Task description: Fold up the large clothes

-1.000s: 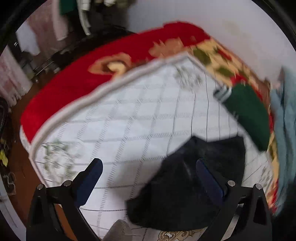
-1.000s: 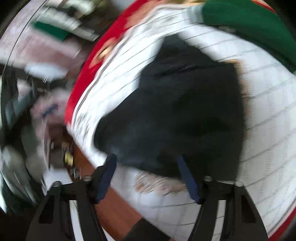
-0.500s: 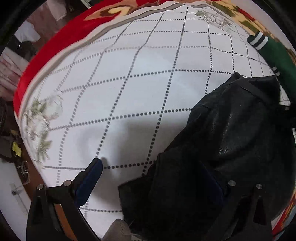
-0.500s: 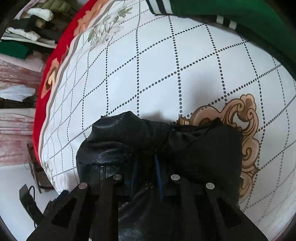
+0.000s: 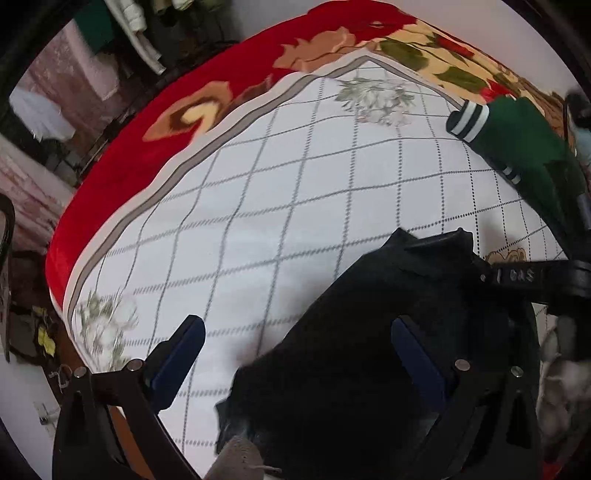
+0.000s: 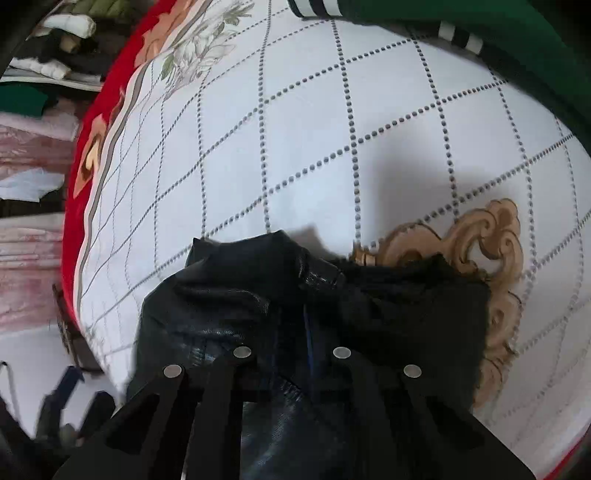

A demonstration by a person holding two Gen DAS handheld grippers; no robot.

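Observation:
A black leather-like garment (image 5: pixel 369 350) lies bunched on the white checked bed cover (image 5: pixel 280 192). My left gripper (image 5: pixel 295 347) is open above the garment's left edge, one finger over the bare cover, the other over the garment. My right gripper (image 6: pixel 291 325) is shut on a fold of the black garment (image 6: pixel 258 295), its blue pads nearly hidden in the cloth. The right gripper's body also shows at the right of the left wrist view (image 5: pixel 535 277).
A green garment with white-striped cuffs (image 5: pixel 517 147) lies at the far right of the bed, also in the right wrist view (image 6: pixel 480 26). The red floral blanket border (image 5: pixel 147 155) runs along the bed edge. Stacked clothes (image 6: pixel 44 74) sit beyond it.
My left gripper has pulled back and up from the garment, staying open. My right gripper stays shut on the garment, which has shifted slightly.

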